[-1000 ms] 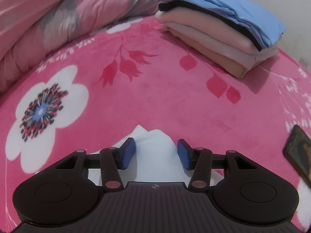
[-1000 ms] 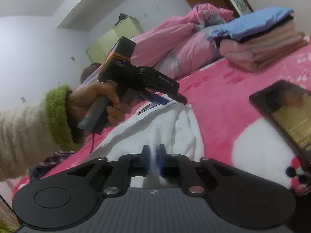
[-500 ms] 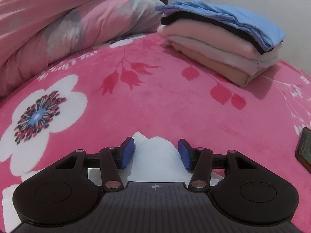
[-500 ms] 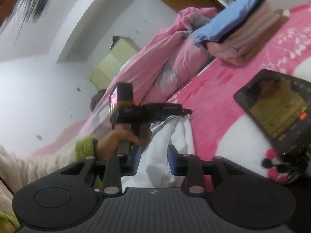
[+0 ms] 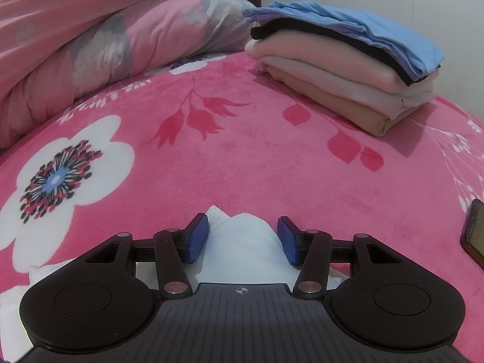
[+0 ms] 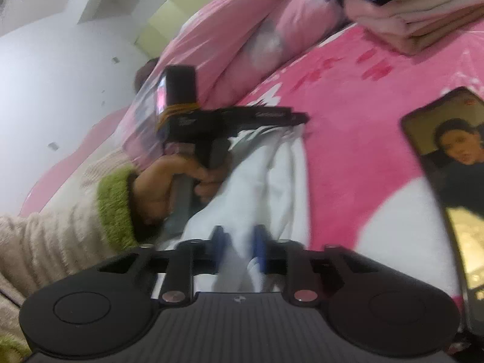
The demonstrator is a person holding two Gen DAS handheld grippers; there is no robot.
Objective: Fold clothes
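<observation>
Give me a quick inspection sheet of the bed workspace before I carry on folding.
Surface: pink floral plush blanket over the bed.
Job's things: white cloth garment bunched between both grippers; folded stack of clothes, blue on top.
Clutter: black smartphone, screen lit, lying on the blanket.
Grippers: left gripper, jaws apart around the garment; right gripper, blurred, jaws closing on white cloth.
Cables: nothing seen.
Surroundings: pink quilted duvet heaped behind; white wall.
</observation>
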